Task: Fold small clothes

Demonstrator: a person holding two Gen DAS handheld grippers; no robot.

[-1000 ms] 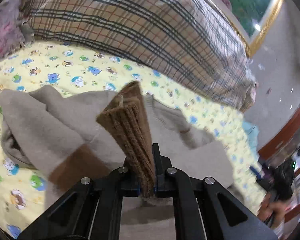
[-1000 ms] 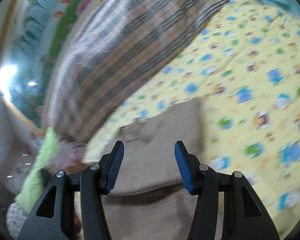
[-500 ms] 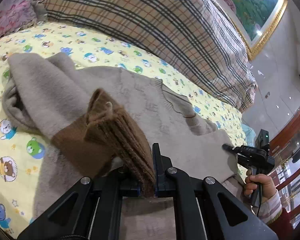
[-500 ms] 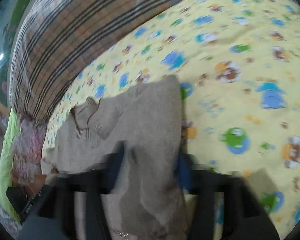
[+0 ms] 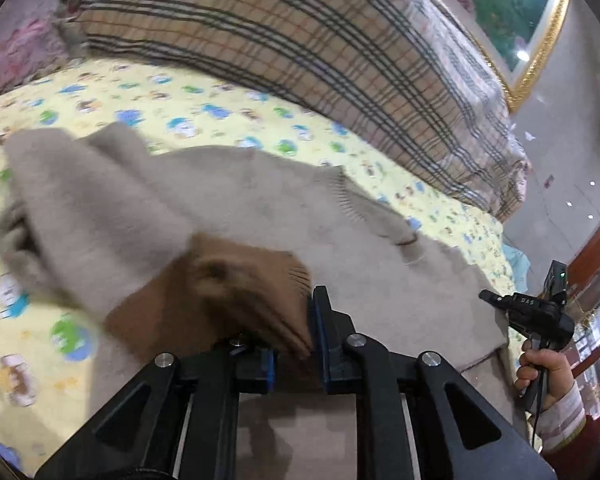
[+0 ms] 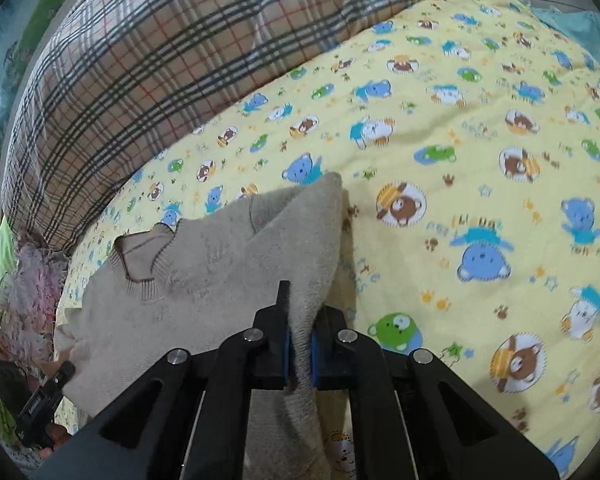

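Observation:
A small beige knitted sweater (image 5: 284, 216) with brown ribbed cuffs lies spread on the yellow bear-print sheet (image 5: 148, 100). My left gripper (image 5: 296, 344) has its jaws slightly parted around the brown cuff (image 5: 244, 296), which lies folded over onto the sweater's body. My right gripper (image 6: 300, 352) is shut on the sweater's right edge (image 6: 308, 280); the V-neck collar (image 6: 140, 256) shows to the left. The right gripper also shows in the left wrist view (image 5: 532, 312), held in a hand at the sweater's right edge.
A large plaid quilt (image 5: 300, 48) is piled behind the sweater, also in the right wrist view (image 6: 148, 60). Pink floral fabric (image 5: 16, 36) lies at the far left. A gold-framed picture (image 5: 532, 20) hangs on the wall. The sheet (image 6: 480, 160) stretches right of the sweater.
My left gripper has swung the brown cuff down from upright onto the sweater's body and loosened. My right gripper has moved in and shut on the sweater's right edge.

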